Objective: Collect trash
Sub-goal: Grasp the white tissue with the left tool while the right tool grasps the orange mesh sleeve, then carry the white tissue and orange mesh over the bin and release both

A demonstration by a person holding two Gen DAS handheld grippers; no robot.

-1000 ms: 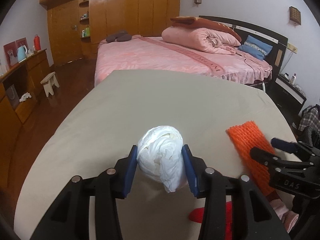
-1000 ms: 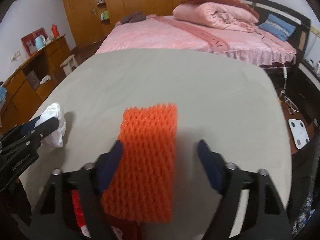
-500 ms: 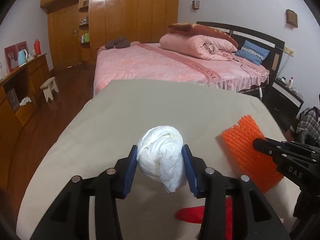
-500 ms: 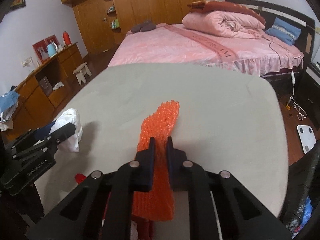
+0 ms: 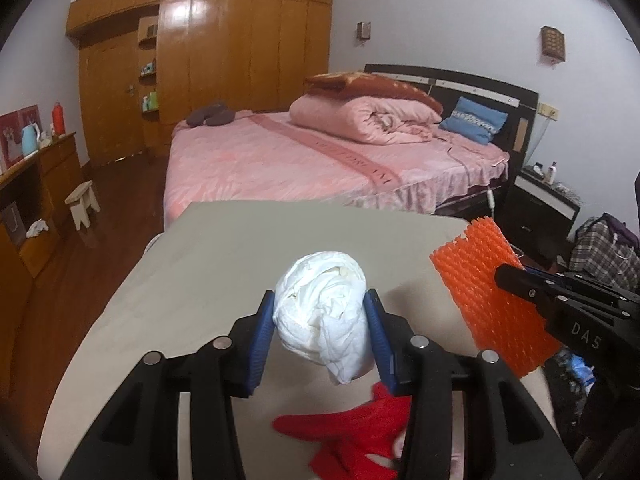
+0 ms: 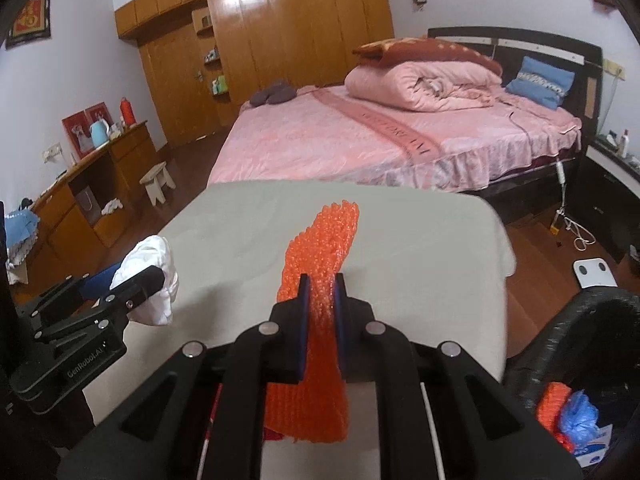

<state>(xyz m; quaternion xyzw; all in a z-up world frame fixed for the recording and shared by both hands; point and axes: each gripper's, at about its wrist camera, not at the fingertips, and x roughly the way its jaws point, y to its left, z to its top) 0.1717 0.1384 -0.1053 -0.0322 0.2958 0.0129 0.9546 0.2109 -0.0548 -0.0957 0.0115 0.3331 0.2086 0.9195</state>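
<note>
Between the blue pads of the left gripper (image 5: pixel 320 332), seen from the left wrist, sits a crumpled white tissue wad (image 5: pixel 324 316); the jaws are closed onto it from both sides and it hangs clear of the beige tabletop (image 5: pixel 208 264). A red scrap (image 5: pixel 348 436) lies on the tabletop just under the gripper, not yet picked up. Off to the right, the right gripper (image 5: pixel 520 280) carries an orange foam net sleeve (image 5: pixel 484 296) raised off the surface. The step in hand looks like the carry: both pieces are gripped and lifted, with disposal yet to come.

From the right wrist, the right gripper (image 6: pixel 320 296) has its jaws nearly together, pinching the orange foam net sleeve (image 6: pixel 320 256) edge-on so it stands up ahead and droops below. The left gripper (image 6: pixel 140 280) is level at the left with the white tissue wad (image 6: pixel 154 276). A black trash bag (image 6: pixel 568 320), already holding some rubbish, gapes at lower right beside the tabletop (image 6: pixel 420 264). The next move probably calls for swinging each load over that opening before releasing, then coming back for the red scrap.
</note>
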